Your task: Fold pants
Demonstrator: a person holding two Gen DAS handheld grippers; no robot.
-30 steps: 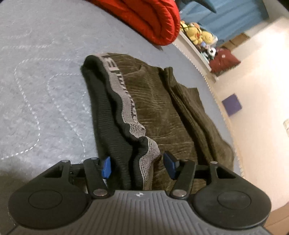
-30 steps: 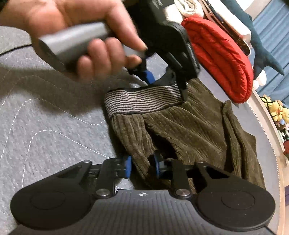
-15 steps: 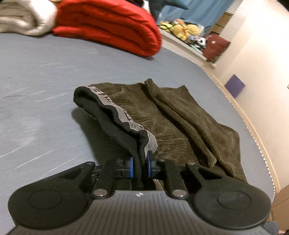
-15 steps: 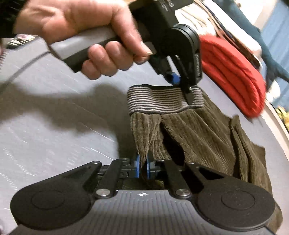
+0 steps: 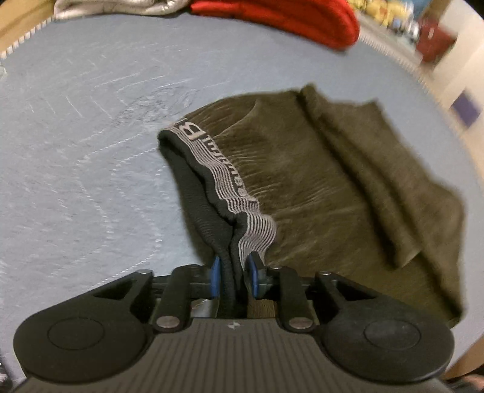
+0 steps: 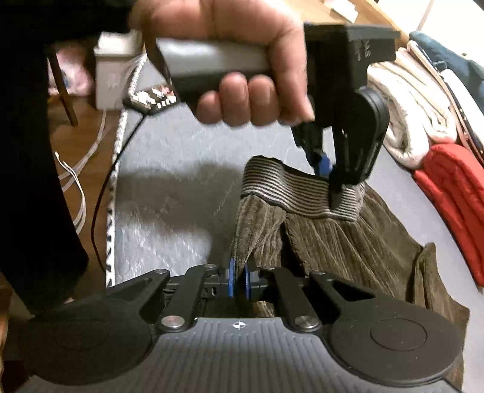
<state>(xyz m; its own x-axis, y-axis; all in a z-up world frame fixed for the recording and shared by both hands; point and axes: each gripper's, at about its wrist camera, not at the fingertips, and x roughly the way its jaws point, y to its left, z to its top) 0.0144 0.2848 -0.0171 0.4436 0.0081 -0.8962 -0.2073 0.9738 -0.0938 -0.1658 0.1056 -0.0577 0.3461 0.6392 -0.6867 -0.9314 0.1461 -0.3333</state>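
Both hand-held grippers, left hand-held gripper [image 5: 233,273] easing open, right hand-held gripper [image 6: 239,279] nearly closed, pinch the pants [image 5: 302,181].

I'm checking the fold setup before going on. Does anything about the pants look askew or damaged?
No damage shows. The pants lie rumpled, one leg bunched in a ridge; the waistband hangs lifted between both grippers.

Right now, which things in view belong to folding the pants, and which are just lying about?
Job:
- pants, striped waistband lifted
- left gripper, jaws opening, waistband between the fingers
- right gripper, jaws opening, pants edge between the fingers
- bed they lie on

Lying about:
- red quilt
- cream blanket
- plush toys
- white bin
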